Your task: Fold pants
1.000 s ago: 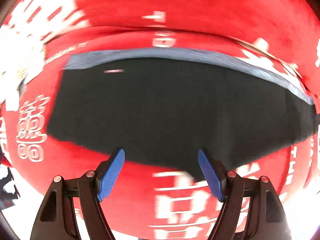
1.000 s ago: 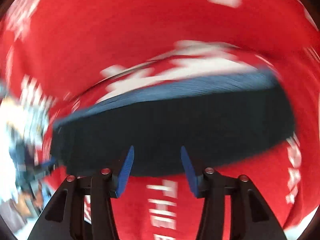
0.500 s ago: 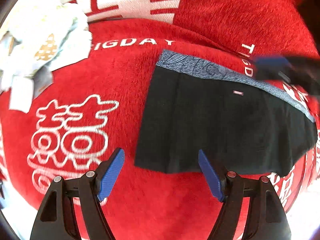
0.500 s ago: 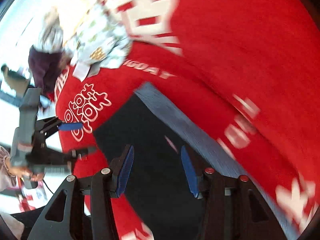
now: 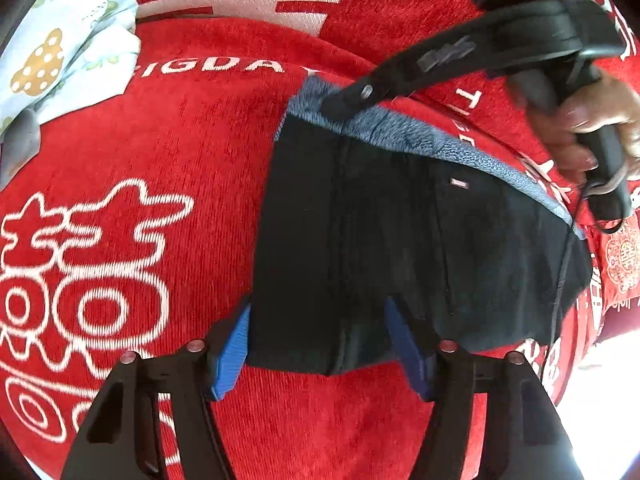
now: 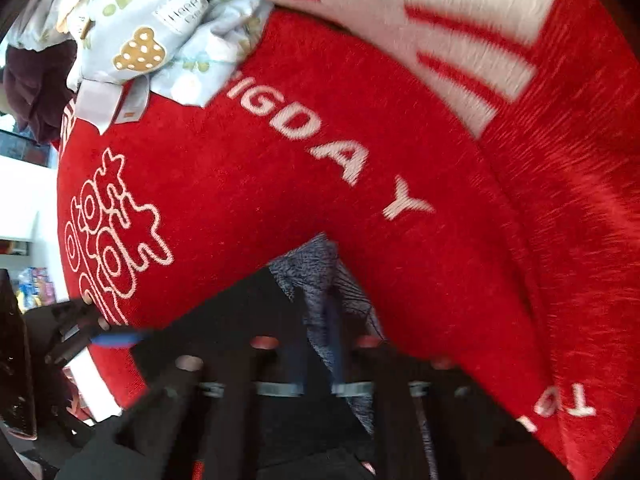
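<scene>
**Pants flat on red blanket, both grippers at opposite edges**

Black pants [image 5: 400,248] lie flat on the red blanket [image 5: 180,128], blue-grey waistband [image 5: 400,132] on the far side. Left gripper [image 5: 320,344]: fingers apart, straddling the near hem corner, not clamped. Right gripper [image 5: 340,104], held in the right hand [image 5: 592,120], tip on the waistband corner; right wrist view is blurred, can't tell finger state. Patterned light-blue cloth [image 6: 160,28] sits toward the blanket's far-left edge.
</scene>
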Demonstrator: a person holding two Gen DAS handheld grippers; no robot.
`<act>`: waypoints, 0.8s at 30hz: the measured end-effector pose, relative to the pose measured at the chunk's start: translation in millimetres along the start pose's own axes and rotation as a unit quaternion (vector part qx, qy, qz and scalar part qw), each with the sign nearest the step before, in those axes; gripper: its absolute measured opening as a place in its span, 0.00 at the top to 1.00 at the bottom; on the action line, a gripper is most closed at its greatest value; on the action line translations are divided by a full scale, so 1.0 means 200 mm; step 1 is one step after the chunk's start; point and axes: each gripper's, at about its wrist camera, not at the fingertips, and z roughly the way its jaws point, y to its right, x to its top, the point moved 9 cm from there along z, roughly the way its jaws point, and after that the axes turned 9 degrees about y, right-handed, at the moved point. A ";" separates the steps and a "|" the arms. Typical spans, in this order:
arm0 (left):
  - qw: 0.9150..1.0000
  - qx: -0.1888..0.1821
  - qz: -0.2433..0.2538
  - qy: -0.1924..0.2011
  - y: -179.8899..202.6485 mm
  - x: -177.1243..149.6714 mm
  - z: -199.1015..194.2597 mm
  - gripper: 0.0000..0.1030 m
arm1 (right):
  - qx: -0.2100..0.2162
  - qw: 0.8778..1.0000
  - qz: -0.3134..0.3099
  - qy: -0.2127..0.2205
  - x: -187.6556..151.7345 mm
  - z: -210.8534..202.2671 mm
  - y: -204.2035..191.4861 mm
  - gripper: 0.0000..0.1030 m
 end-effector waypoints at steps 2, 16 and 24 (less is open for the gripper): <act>1.000 -0.005 -0.010 0.005 -0.01 -0.03 -0.06 0.36 | 0.024 1.000 -0.007 0.005 0.00 -0.08 -0.06 0.92; 0.997 0.067 -0.005 0.032 0.01 0.28 -0.11 0.35 | -0.075 0.987 0.122 0.071 -0.22 -0.27 0.17 0.70; 0.986 0.167 -0.010 0.027 -0.03 0.51 0.34 0.25 | -0.075 0.959 0.253 0.102 -0.79 -0.37 0.47 0.82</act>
